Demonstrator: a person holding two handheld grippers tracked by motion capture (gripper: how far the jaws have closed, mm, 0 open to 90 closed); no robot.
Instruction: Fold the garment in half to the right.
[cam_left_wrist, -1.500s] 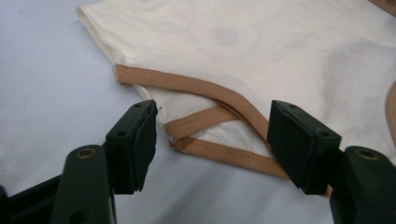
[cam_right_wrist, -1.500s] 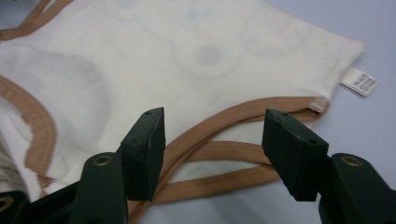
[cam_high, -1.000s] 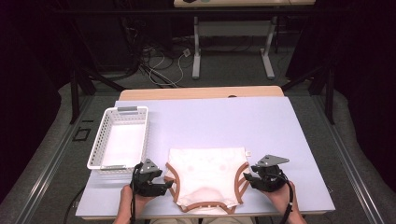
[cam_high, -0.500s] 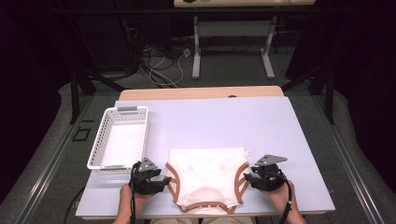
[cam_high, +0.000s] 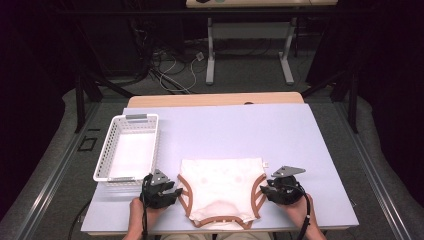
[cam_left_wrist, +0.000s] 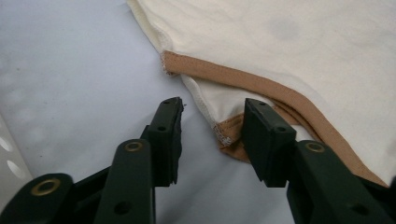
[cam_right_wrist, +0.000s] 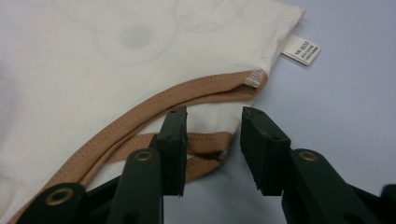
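Straddling bodysuit (cam_high: 220, 192) hems, 2 tools

The printing on the small white label (cam_right_wrist: 301, 49) is too small to read. The garment (cam_right_wrist: 116, 56) runs off the top and left edges of the right gripper view. In the high view, the person's forearms are cut off by the bottom edge.

text: small white care label (cam_right_wrist: 301, 49) sewn at the cream garment's (cam_right_wrist: 93, 56) corner | content: a few tiny printed lines, too small to read | other readable text: none
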